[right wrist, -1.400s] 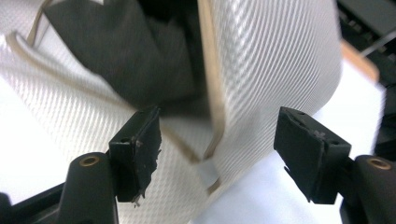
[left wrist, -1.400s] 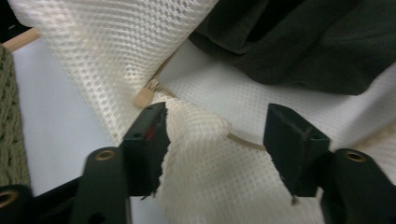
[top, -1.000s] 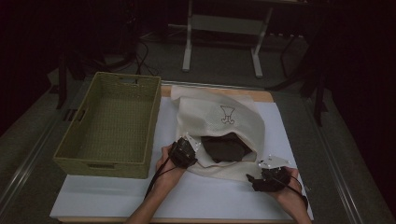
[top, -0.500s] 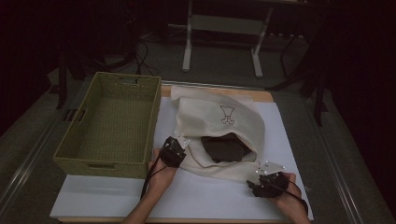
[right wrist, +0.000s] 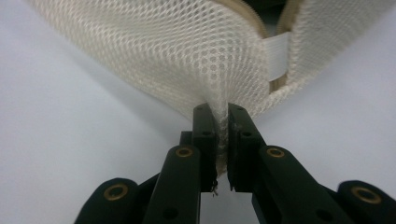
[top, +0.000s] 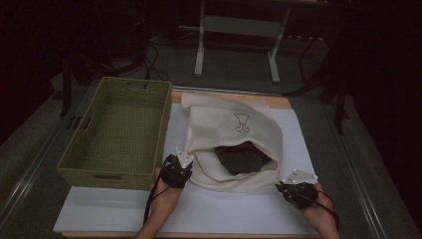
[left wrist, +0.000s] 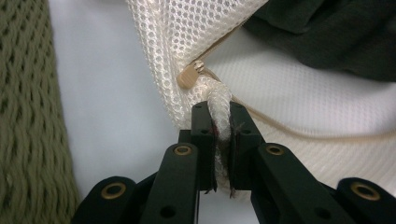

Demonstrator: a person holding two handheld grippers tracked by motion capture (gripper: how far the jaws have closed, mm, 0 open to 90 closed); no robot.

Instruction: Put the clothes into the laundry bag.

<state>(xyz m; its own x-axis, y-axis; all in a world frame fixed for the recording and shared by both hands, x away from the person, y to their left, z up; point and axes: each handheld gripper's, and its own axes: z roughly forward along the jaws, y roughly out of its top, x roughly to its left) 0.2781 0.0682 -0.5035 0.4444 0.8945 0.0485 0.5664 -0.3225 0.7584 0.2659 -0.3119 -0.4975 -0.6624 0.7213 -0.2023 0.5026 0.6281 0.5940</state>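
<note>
now both grippers' jaws pinch the mesh bag (top: pixel 234 144) rim, right just closed.

Left gripper (top: pixel 180 164) fingers clamped tight; right gripper (top: pixel 290 186) fingers just closed, forearms low.

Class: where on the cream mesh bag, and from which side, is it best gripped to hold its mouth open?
Grip the mesh bag at its open rim's two near corners, from the person's side: bunched mesh there pinches flat, as the left hand-held gripper and right hand-held gripper show.
</note>
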